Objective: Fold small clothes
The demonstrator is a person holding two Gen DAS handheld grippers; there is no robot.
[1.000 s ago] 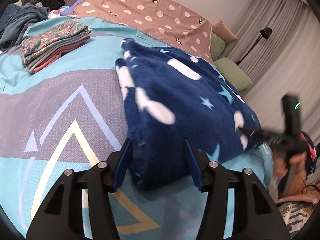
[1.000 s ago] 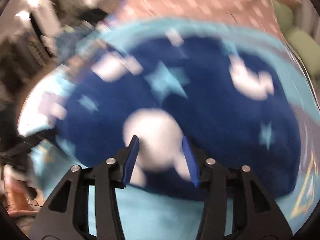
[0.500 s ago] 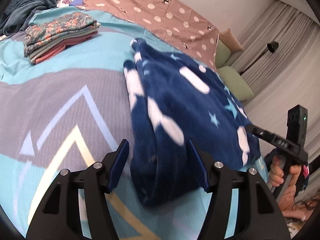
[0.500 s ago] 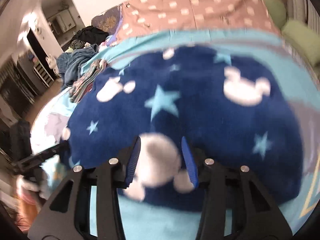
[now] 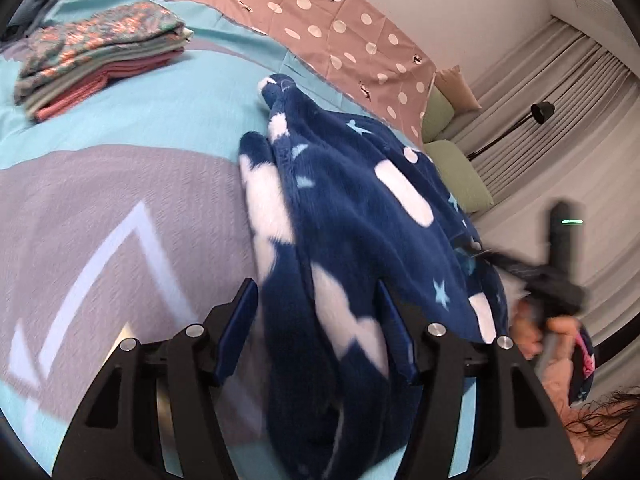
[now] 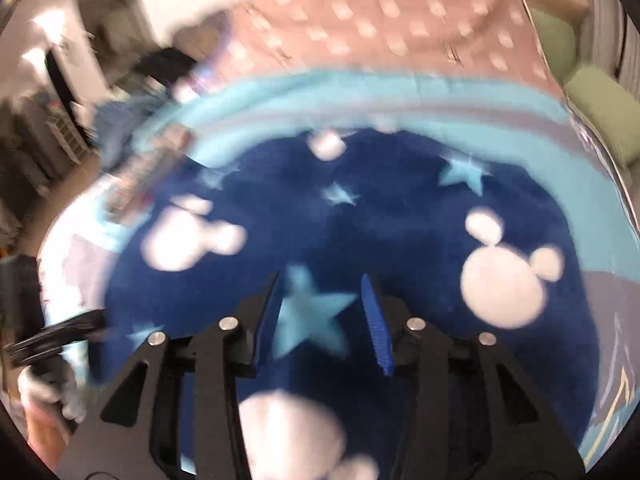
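Navy fleece garment with white mouse heads and pale stars (image 5: pixel 352 216) lying mid-bed, long axis running away between left gripper (image 5: pixel 320 332), jaws apart astride near end; right gripper (image 6: pixel 324 320) likewise parted, above its broadside.

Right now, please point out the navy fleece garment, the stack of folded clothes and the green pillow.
navy fleece garment (image 5: pixel 360 216): left wrist view, on its upper blue surface.
stack of folded clothes (image 5: pixel 100 52): left wrist view, on the floral top layer.
green pillow (image 5: pixel 460 174): left wrist view, on its top face.
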